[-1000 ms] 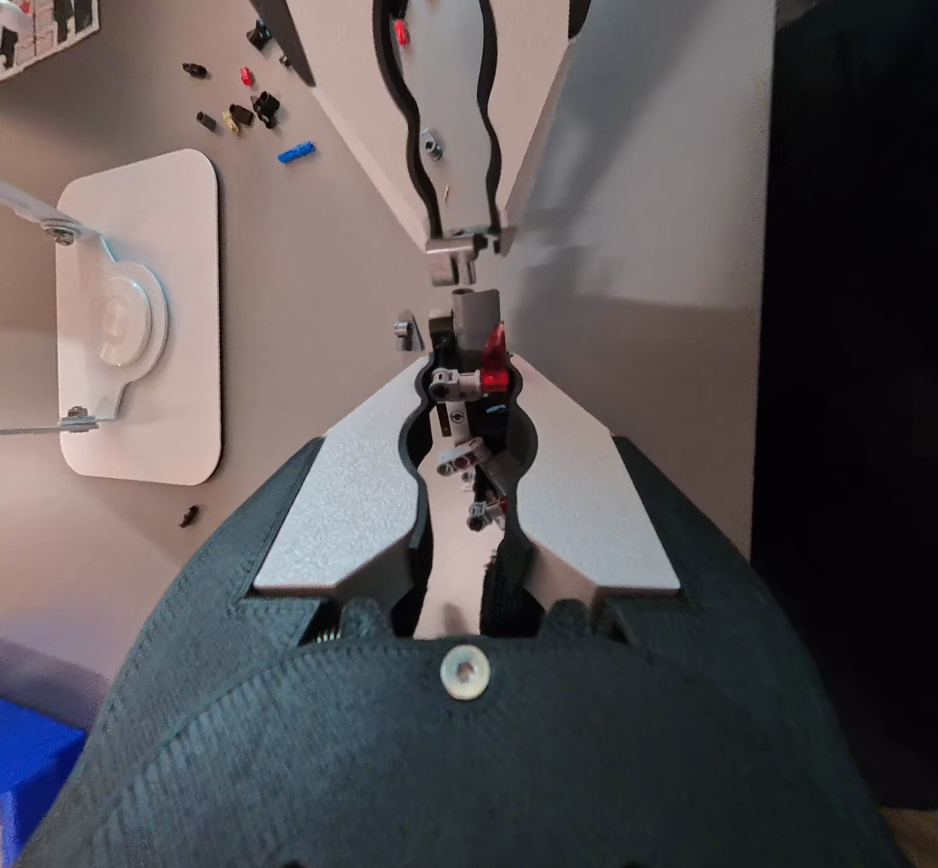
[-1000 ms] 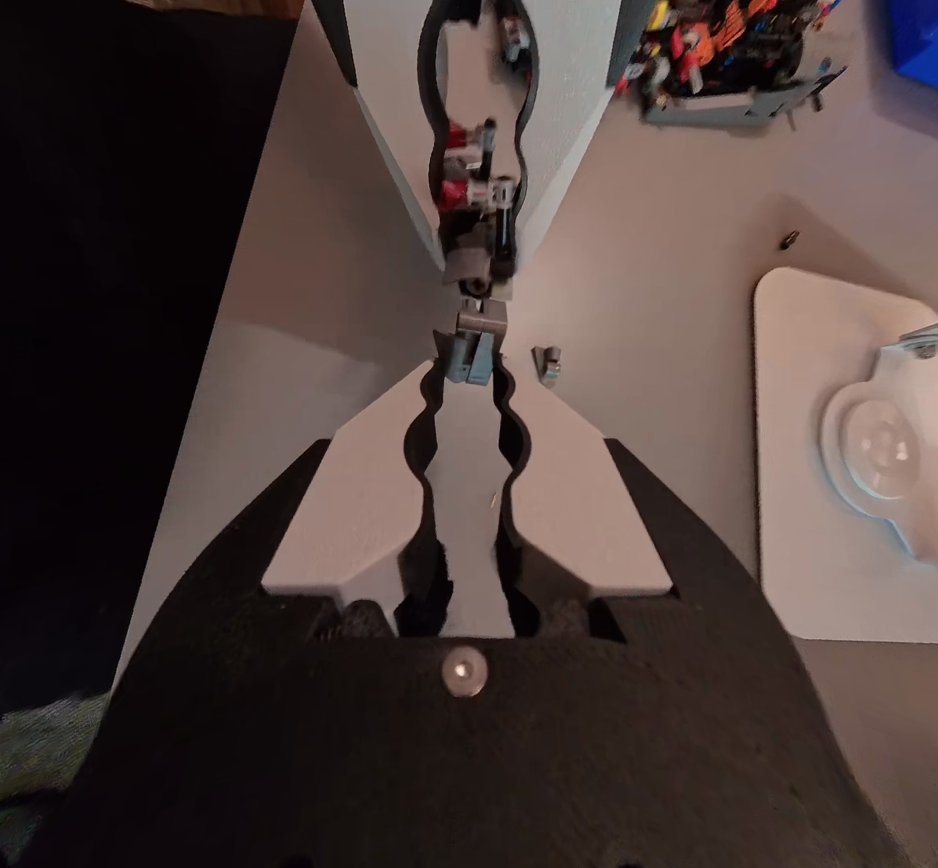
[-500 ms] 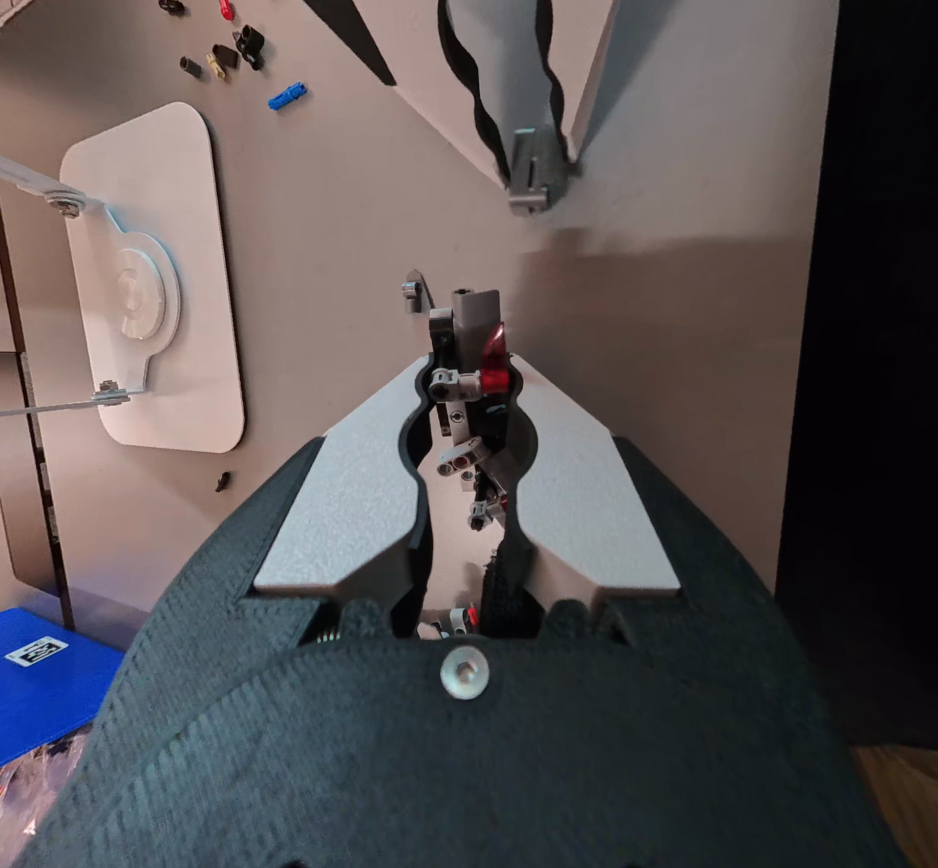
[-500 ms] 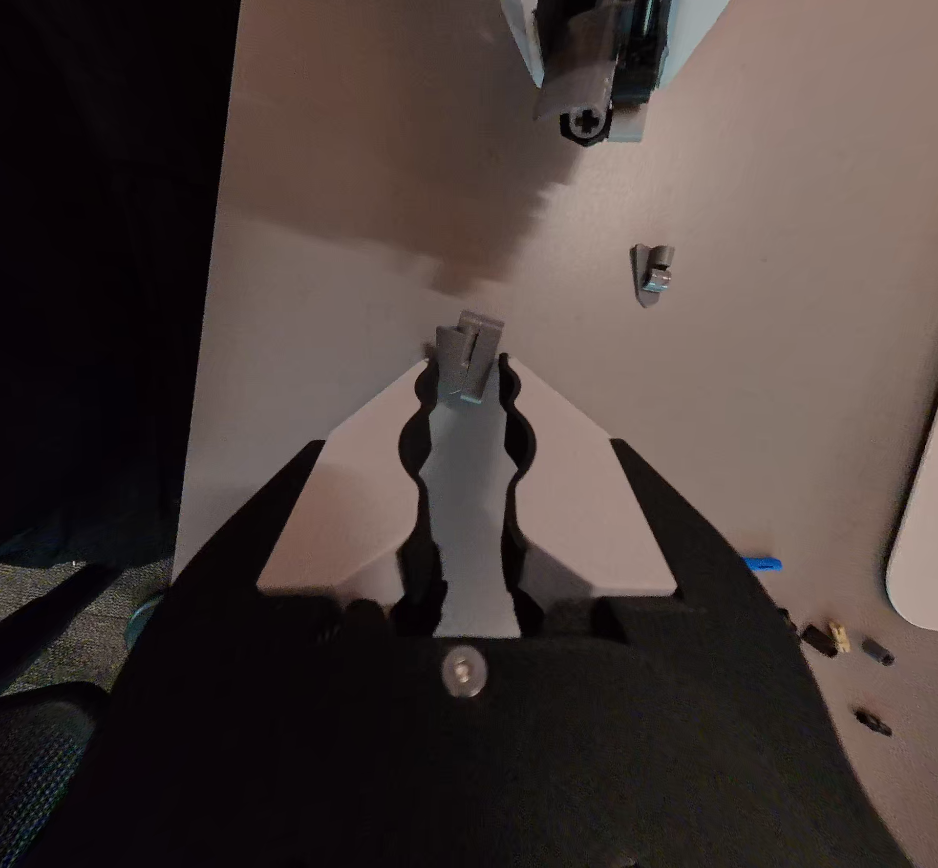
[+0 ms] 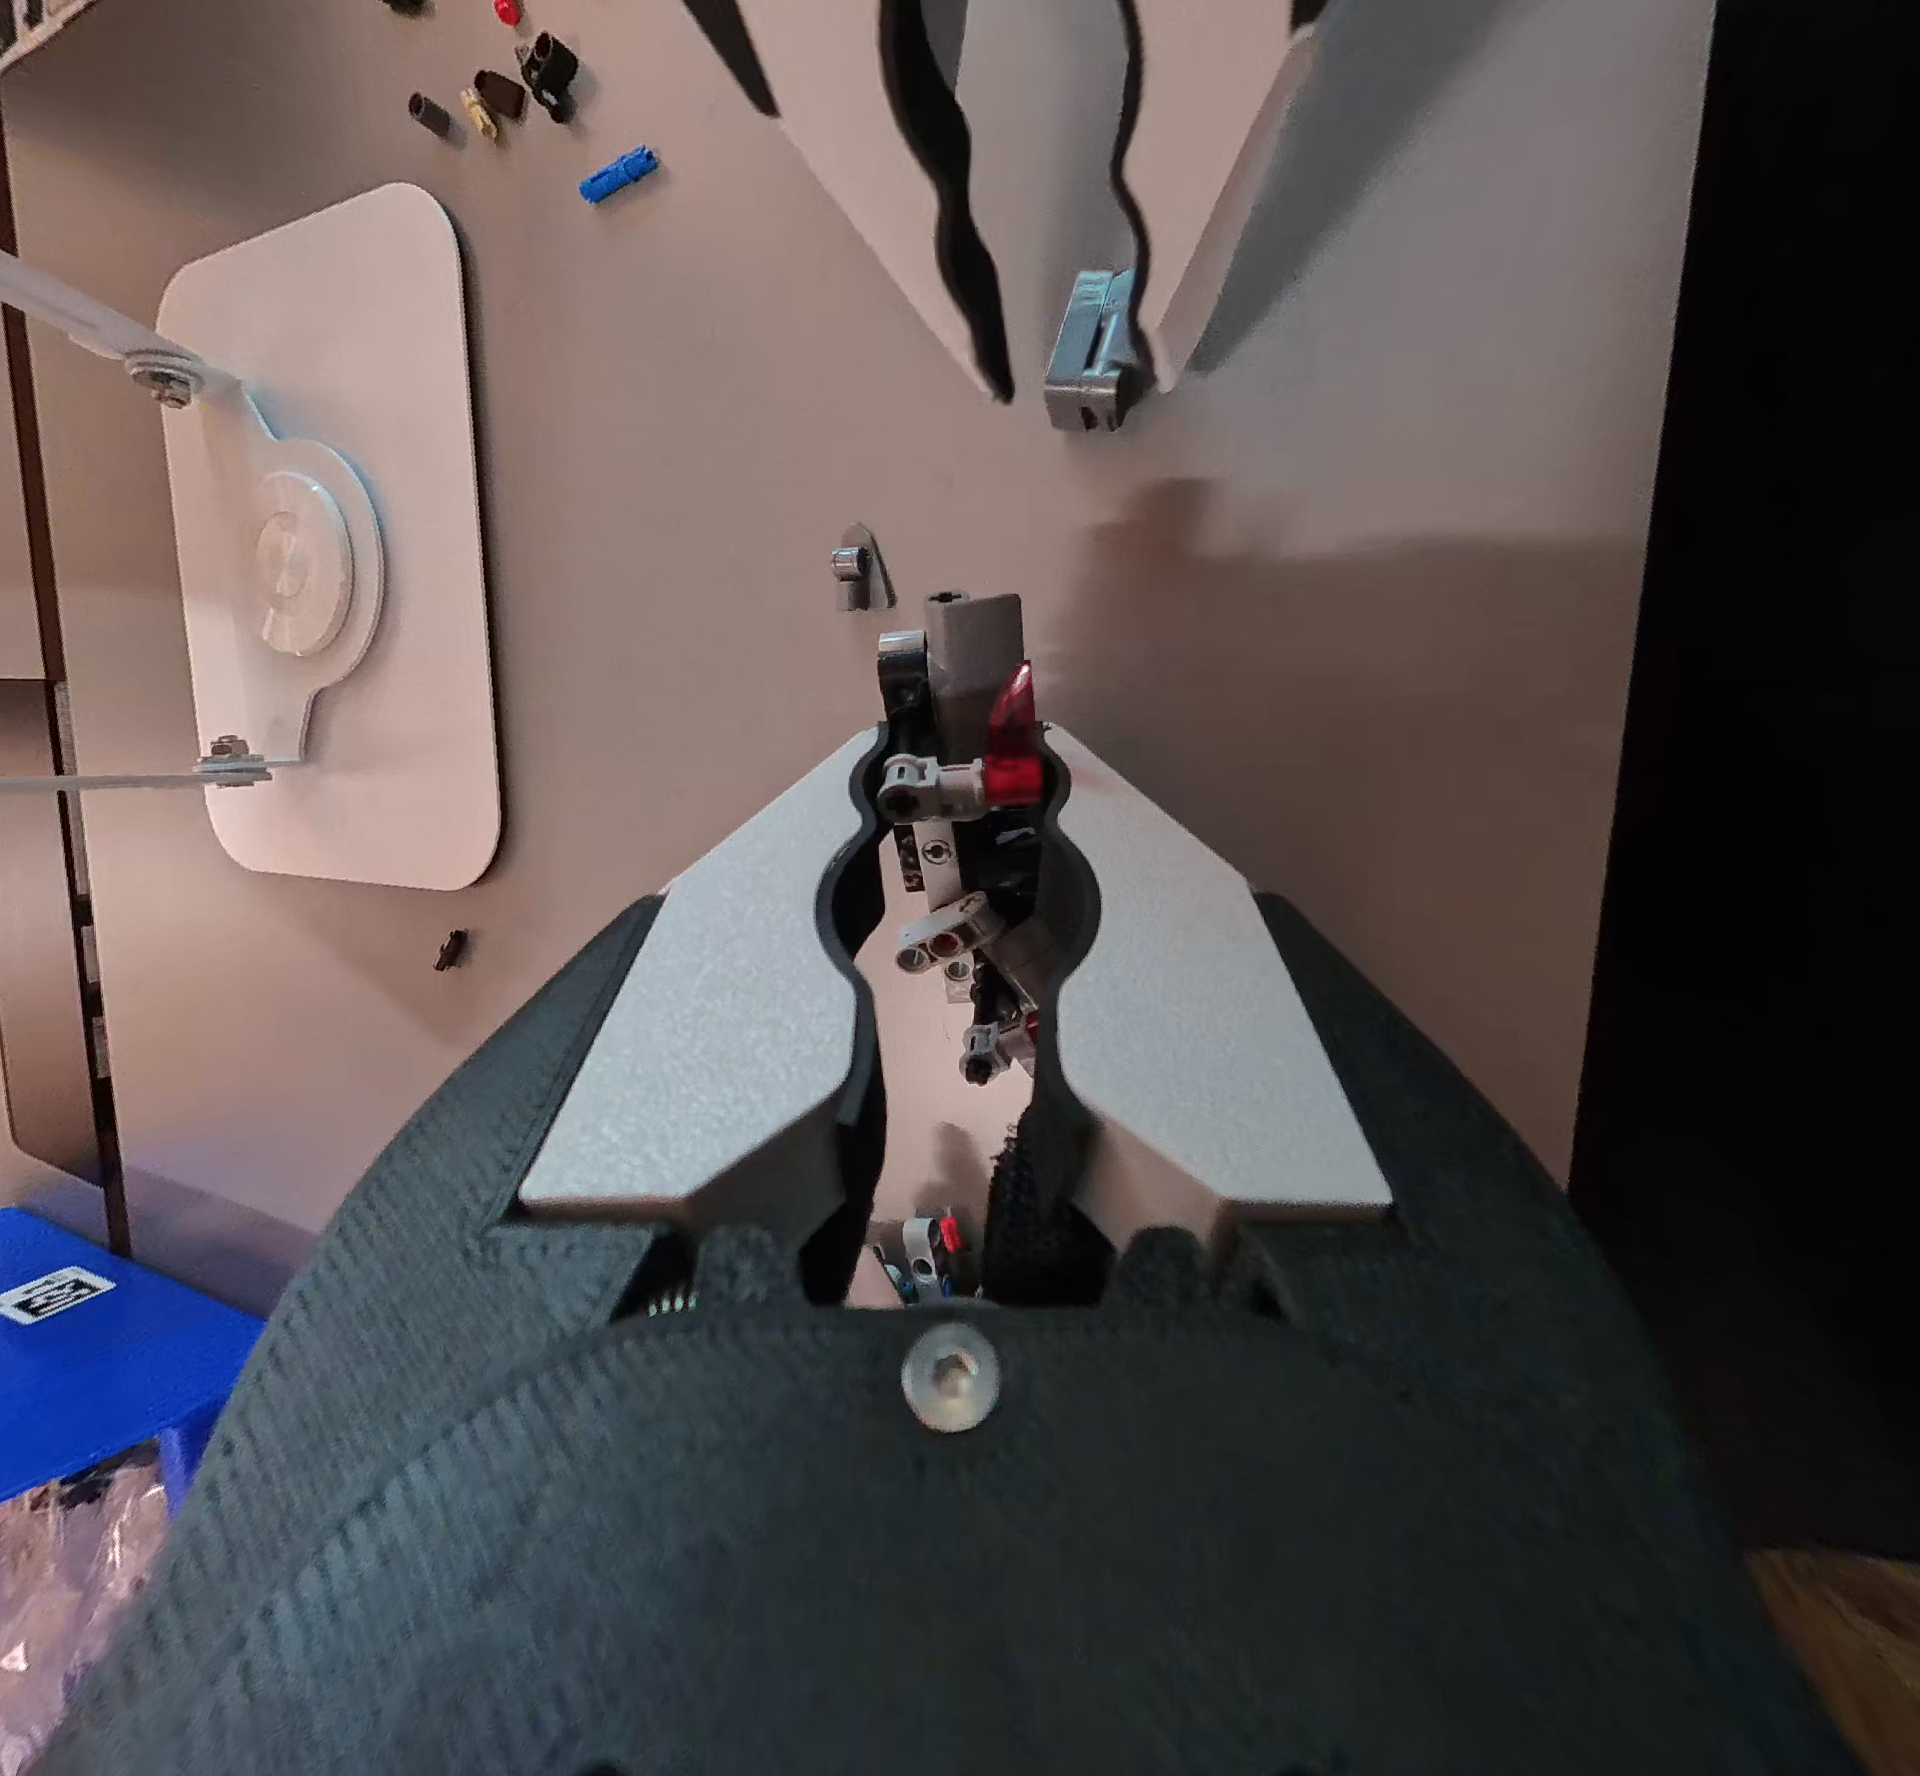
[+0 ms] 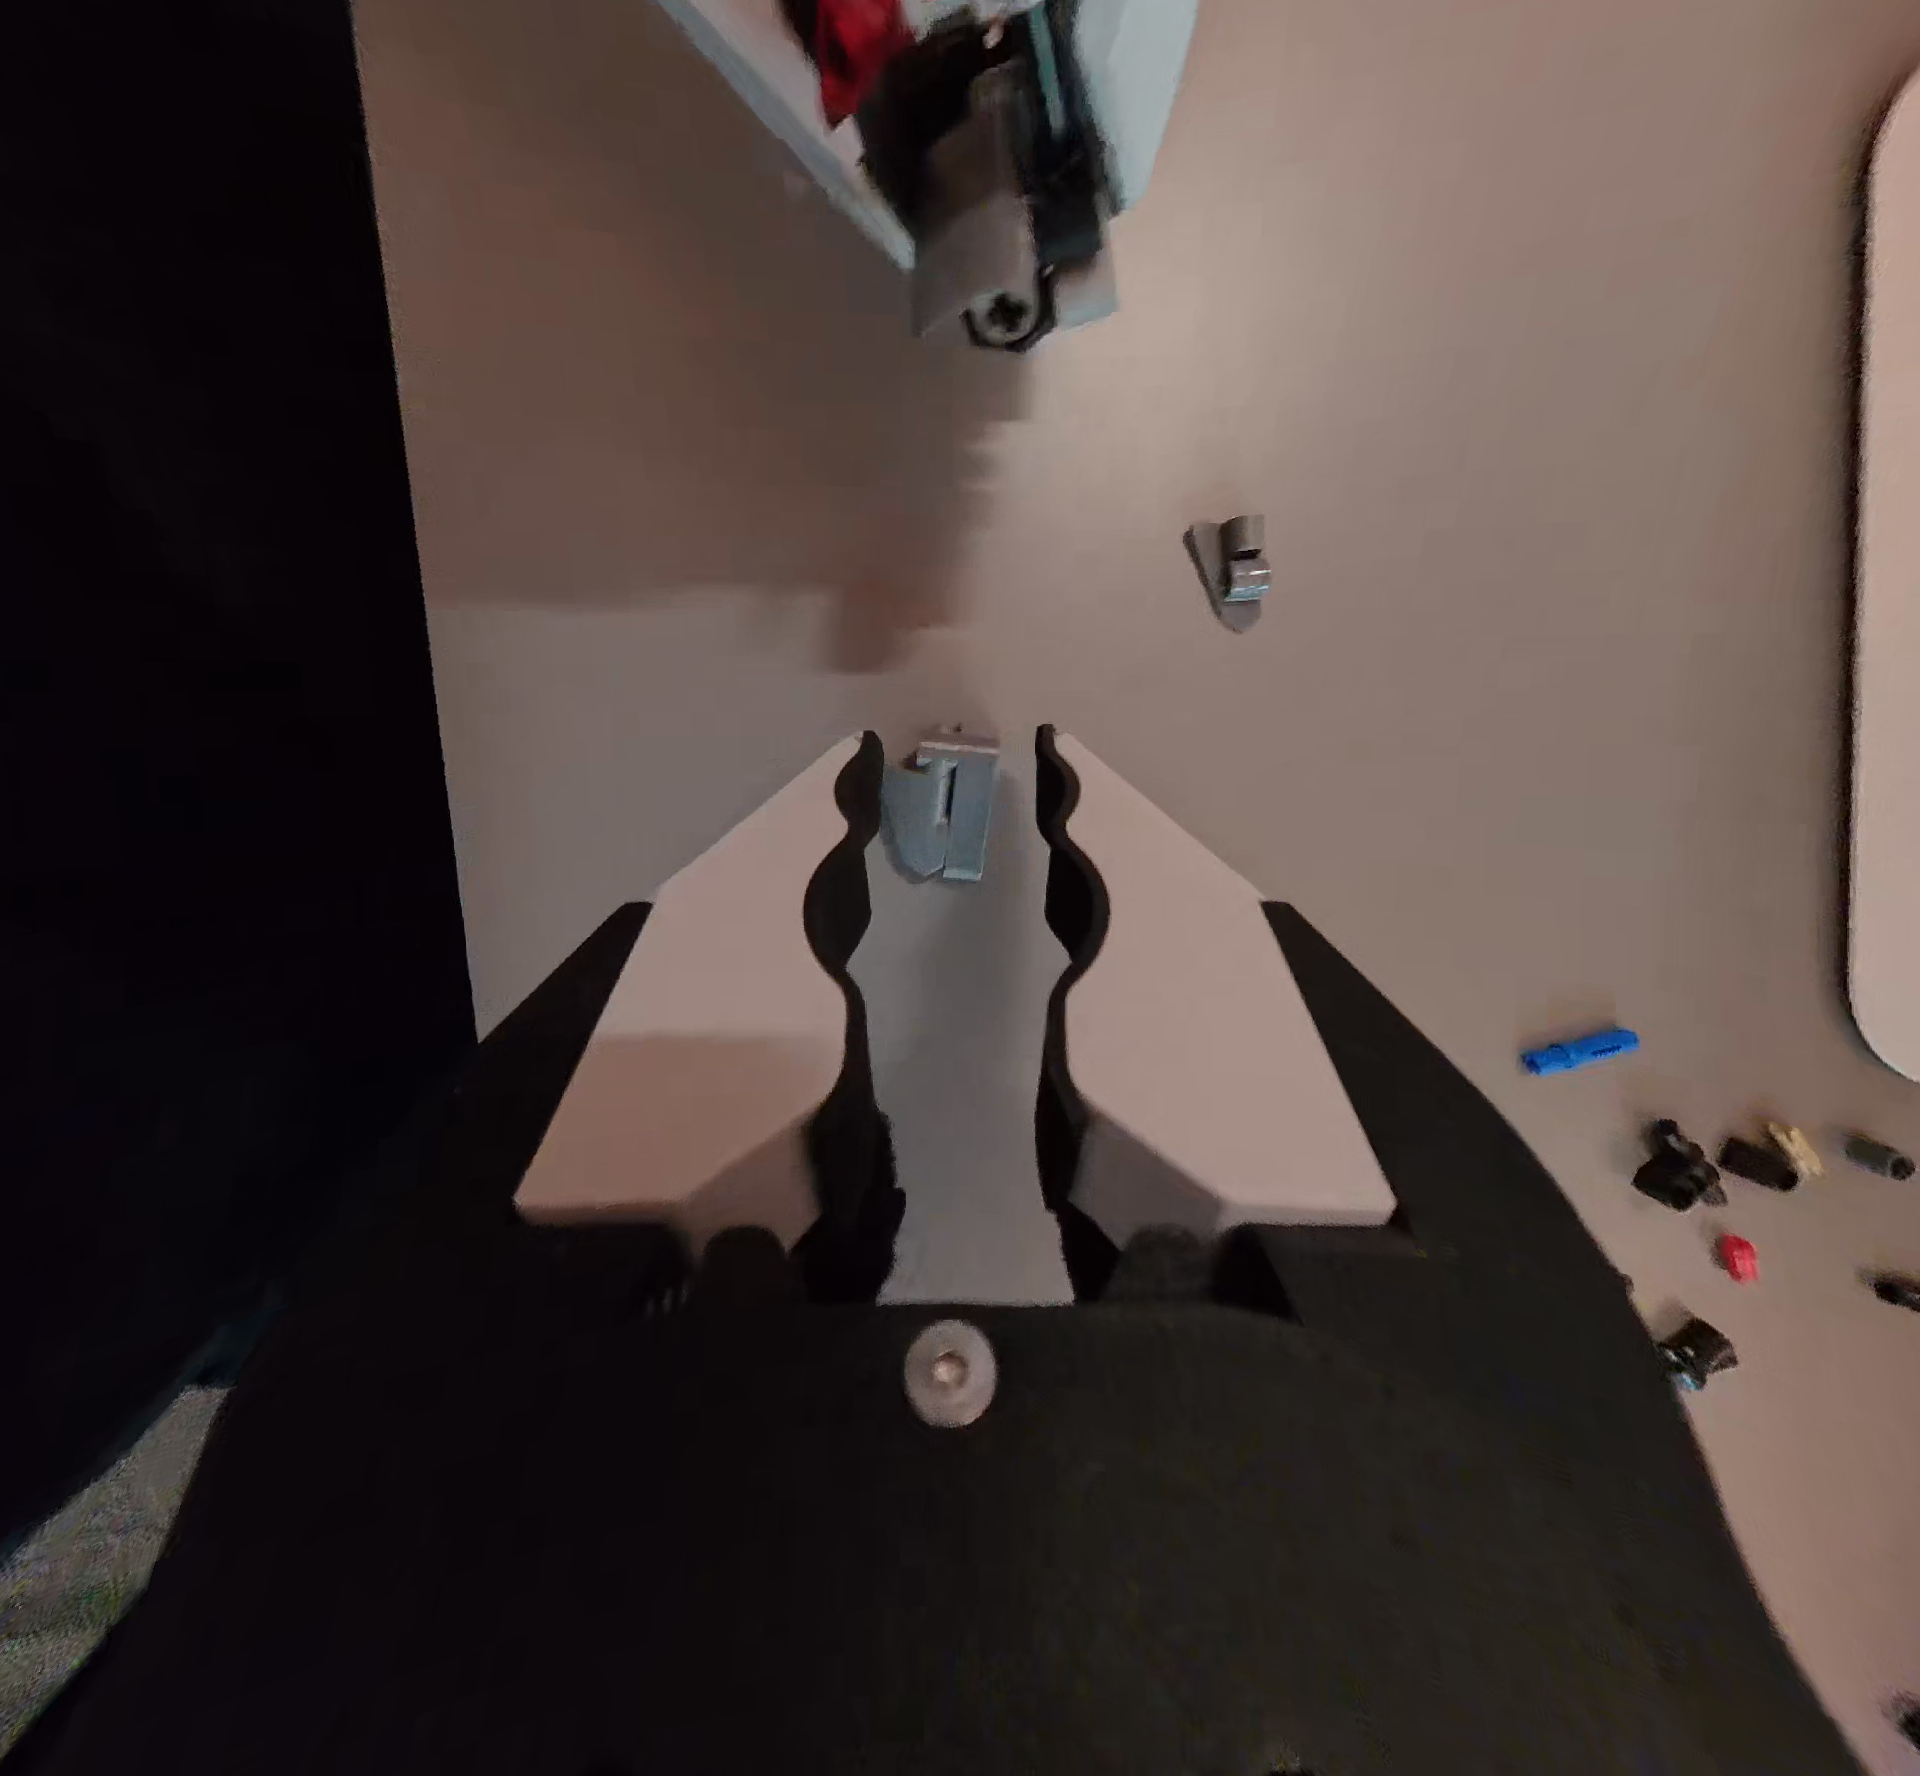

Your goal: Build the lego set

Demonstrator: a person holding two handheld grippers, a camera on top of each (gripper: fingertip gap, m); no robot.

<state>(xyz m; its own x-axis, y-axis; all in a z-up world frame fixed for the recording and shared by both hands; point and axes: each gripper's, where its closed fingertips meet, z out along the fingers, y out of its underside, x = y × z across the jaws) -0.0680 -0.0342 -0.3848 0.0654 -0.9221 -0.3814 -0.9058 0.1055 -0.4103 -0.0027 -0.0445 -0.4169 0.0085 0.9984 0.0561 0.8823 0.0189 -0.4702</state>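
My left gripper (image 5: 961, 739) is shut on a lego assembly (image 5: 971, 677) of grey, black and red parts, which sticks out past its fingertips above the table (image 5: 675, 479). The assembly also shows at the top of the right wrist view (image 6: 966, 240). My right gripper (image 6: 951, 739) is open. A small grey lego piece (image 6: 940, 817) sits between its pads, close to the left pad, with a clear gap to the right pad. The left wrist view shows this piece (image 5: 1091, 365) against one finger only. Another small grey piece (image 5: 857, 573) lies on the table between the grippers.
A white pad with a clear bracket (image 5: 332, 531) lies at the left. Loose small black, red and tan pieces (image 5: 520, 74) and a blue pin (image 5: 618, 173) lie beyond it. A blue bin (image 5: 83, 1331) is at lower left. The table edge (image 5: 1652, 791) runs along the right. The left gripper's tips are roughly 8 cm from the right gripper's.
The right gripper drew back from the assembly, taking the grey piece with it. Its jaws then widened, so the grey piece is no longer pinched. The left gripper kept its hold.
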